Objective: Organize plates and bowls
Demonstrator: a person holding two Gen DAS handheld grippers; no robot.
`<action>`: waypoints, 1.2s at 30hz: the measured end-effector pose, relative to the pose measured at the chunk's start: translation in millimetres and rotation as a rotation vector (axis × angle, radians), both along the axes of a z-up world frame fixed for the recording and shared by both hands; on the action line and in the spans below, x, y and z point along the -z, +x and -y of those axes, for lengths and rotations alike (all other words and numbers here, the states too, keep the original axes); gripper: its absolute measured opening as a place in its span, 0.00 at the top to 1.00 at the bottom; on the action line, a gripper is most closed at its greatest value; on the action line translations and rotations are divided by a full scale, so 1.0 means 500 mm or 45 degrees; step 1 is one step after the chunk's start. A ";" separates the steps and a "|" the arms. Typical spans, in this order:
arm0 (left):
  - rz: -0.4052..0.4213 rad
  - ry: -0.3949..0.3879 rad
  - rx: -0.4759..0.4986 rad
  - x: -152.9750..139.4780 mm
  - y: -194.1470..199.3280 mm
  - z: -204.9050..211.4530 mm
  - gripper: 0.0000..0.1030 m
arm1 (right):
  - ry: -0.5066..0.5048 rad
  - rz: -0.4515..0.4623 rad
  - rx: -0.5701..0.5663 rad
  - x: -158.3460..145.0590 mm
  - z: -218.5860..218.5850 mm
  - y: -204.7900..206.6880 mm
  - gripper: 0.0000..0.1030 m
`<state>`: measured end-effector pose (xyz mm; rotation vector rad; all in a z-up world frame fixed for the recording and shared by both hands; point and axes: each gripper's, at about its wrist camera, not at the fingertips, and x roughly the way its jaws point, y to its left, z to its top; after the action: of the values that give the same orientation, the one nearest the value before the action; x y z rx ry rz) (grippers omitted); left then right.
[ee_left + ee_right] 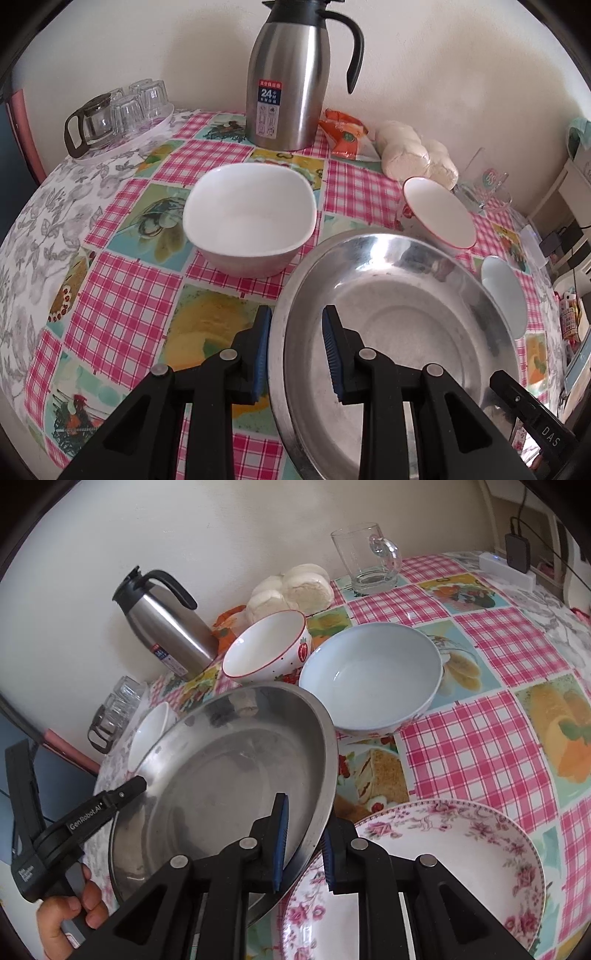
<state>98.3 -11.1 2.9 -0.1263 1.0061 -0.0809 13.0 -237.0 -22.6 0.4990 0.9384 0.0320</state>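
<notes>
Your left gripper point(295, 350) and right gripper point(301, 843) each straddle the steel pan's point(229, 775) rim from opposite sides, tilting it above the checked tablecloth point(480, 738). Beyond sit a floral plate point(461, 849), bowls, then a flask point(288, 81) against the cream wall.

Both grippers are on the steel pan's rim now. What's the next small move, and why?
Probably lift the steel pan level and ease it toward the floral plate. Both the left gripper and right gripper straddle its rim on opposite sides, and it looks tilted.
</notes>
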 end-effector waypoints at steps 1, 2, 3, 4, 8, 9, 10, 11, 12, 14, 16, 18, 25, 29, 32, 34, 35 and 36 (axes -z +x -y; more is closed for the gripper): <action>-0.013 0.006 -0.005 0.006 0.003 -0.001 0.72 | -0.013 -0.003 -0.006 0.003 -0.002 0.003 0.83; -0.025 0.009 -0.010 0.013 0.007 -0.002 0.72 | -0.021 -0.007 -0.011 0.007 -0.004 0.006 0.83; -0.037 0.011 -0.013 0.019 0.009 -0.002 0.72 | -0.023 -0.010 -0.015 0.010 -0.006 0.008 0.83; -0.047 0.014 -0.014 0.025 0.011 -0.001 0.72 | -0.028 -0.014 -0.016 0.013 -0.008 0.011 0.83; -0.077 0.027 -0.012 0.043 0.018 0.003 0.72 | -0.060 -0.043 -0.020 0.030 -0.011 0.023 0.83; -0.085 0.020 -0.011 0.047 0.020 0.002 0.72 | -0.068 -0.045 -0.020 0.033 -0.010 0.025 0.83; -0.082 0.018 -0.009 0.047 0.021 0.003 0.72 | -0.081 -0.042 -0.018 0.033 -0.011 0.027 0.83; -0.082 0.025 -0.006 0.047 0.022 0.004 0.72 | -0.084 -0.045 -0.019 0.035 -0.011 0.029 0.83; -0.080 0.030 -0.004 0.047 0.022 0.005 0.72 | -0.085 -0.042 -0.017 0.036 -0.011 0.030 0.83; -0.081 0.033 0.000 0.048 0.023 0.006 0.72 | -0.077 -0.041 -0.009 0.038 -0.009 0.032 0.81; -0.097 0.024 -0.003 0.052 0.025 0.004 0.72 | -0.063 -0.042 0.003 0.040 -0.006 0.034 0.81; -0.121 0.008 -0.009 0.057 0.027 0.002 0.72 | -0.050 -0.042 0.012 0.042 -0.003 0.036 0.82; -0.142 -0.016 -0.026 0.061 0.026 -0.006 0.72 | -0.010 -0.079 0.047 0.057 0.005 0.041 0.64; -0.154 -0.026 -0.032 0.063 0.027 -0.011 0.72 | 0.046 -0.087 -0.007 0.067 -0.009 0.051 0.64; -0.167 -0.023 -0.040 0.064 0.028 -0.014 0.71 | 0.010 -0.085 -0.010 0.065 -0.019 0.053 0.71; -0.169 -0.022 -0.047 0.063 0.028 -0.017 0.71 | 0.022 -0.086 -0.023 0.066 -0.019 0.050 0.74; -0.166 -0.027 -0.050 0.061 0.027 -0.019 0.71 | 0.022 -0.087 -0.029 0.067 -0.021 0.050 0.75; -0.169 -0.025 -0.053 0.061 0.027 -0.020 0.71 | 0.011 -0.089 -0.037 0.066 -0.024 0.048 0.75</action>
<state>112.0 -1.1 -27.8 -0.1724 1.1350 -0.0446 37.0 -224.9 -55.6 0.4971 1.0147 0.0452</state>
